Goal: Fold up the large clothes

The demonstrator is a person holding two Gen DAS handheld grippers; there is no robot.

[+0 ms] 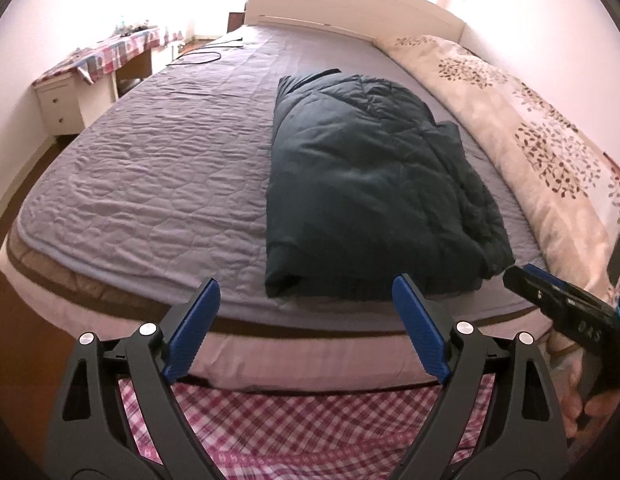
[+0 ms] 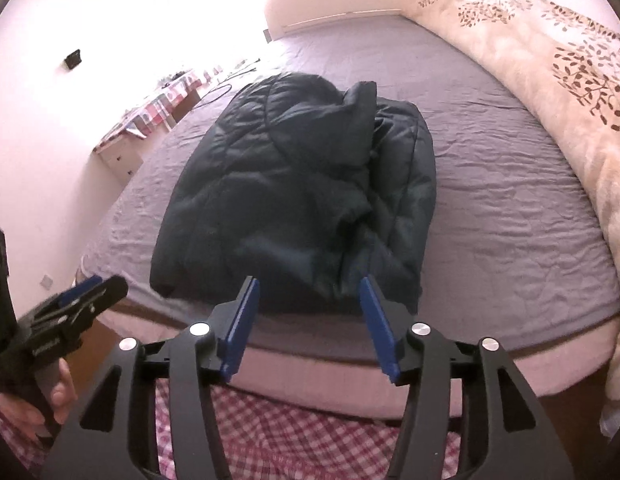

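A dark teal puffer jacket [image 1: 374,176] lies folded into a long bundle on the grey quilted bed [image 1: 157,176], its near end close to the foot edge. It also fills the middle of the right wrist view [image 2: 301,200]. My left gripper [image 1: 305,284] is open and empty, held just short of the bundle's near end. My right gripper [image 2: 310,280] is open and empty, with its fingertips level with the jacket's near edge. Each gripper shows in the other's view, the right one [image 1: 558,300] and the left one [image 2: 85,292].
A cream floral duvet [image 1: 522,120] lies rolled along the bed's right side. A white headboard [image 1: 350,4] stands at the far end. A desk with a checked cloth [image 1: 105,56] stands left of the bed. A black cable [image 1: 201,56] lies on the far left corner.
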